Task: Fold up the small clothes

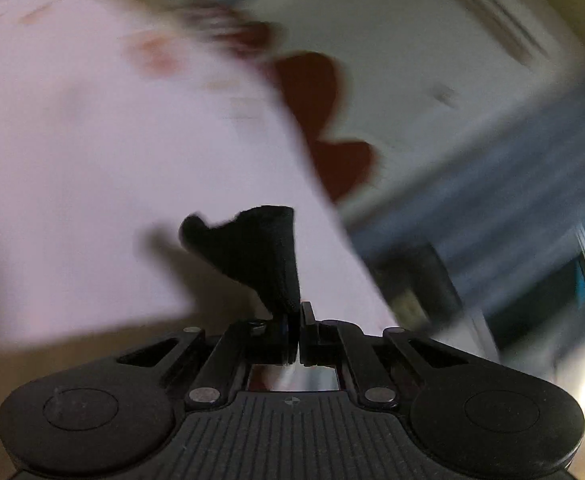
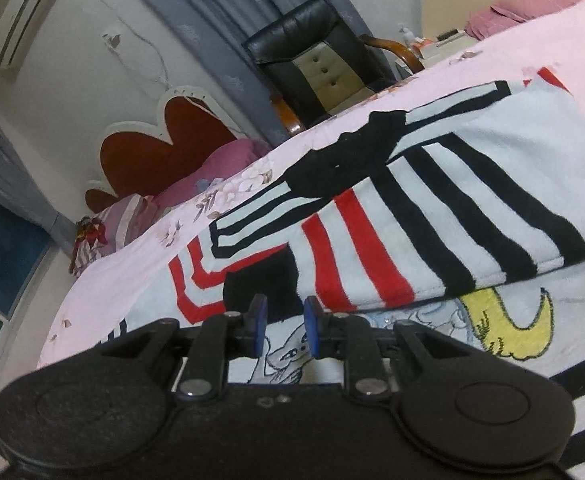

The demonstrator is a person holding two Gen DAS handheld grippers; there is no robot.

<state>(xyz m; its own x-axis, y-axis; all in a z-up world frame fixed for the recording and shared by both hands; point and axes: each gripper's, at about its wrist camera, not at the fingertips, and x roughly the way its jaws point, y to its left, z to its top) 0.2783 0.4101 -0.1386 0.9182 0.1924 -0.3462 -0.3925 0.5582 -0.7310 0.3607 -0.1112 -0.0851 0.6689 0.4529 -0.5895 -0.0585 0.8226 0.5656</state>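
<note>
- black cloth (image 1: 248,248) stands pinched in the tightly closed left gripper (image 1: 294,320), pale pink bedsheet (image 1: 92,160) blurred beyond.
- blue-padded right gripper (image 2: 285,326), jaws narrowly parted and holding nothing, hovers just before a striped red, black and white garment (image 2: 432,208) spread ahead on the bed.

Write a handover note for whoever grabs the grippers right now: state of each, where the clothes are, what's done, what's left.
Left gripper: shut on a small black cloth, which sticks up from the jaws above the pink bedsheet. That view is motion-blurred.
Right gripper: jaws part open, nothing visibly pinched; it sits over the white printed blanket.
Striped garment, in black, white and red: lying on the blanket, one side folded over, a black piece on top.
Done: the striped garment looks partly folded, and the black cloth is picked up.
Left: fold or place the black cloth, then finish the striped garment.
</note>
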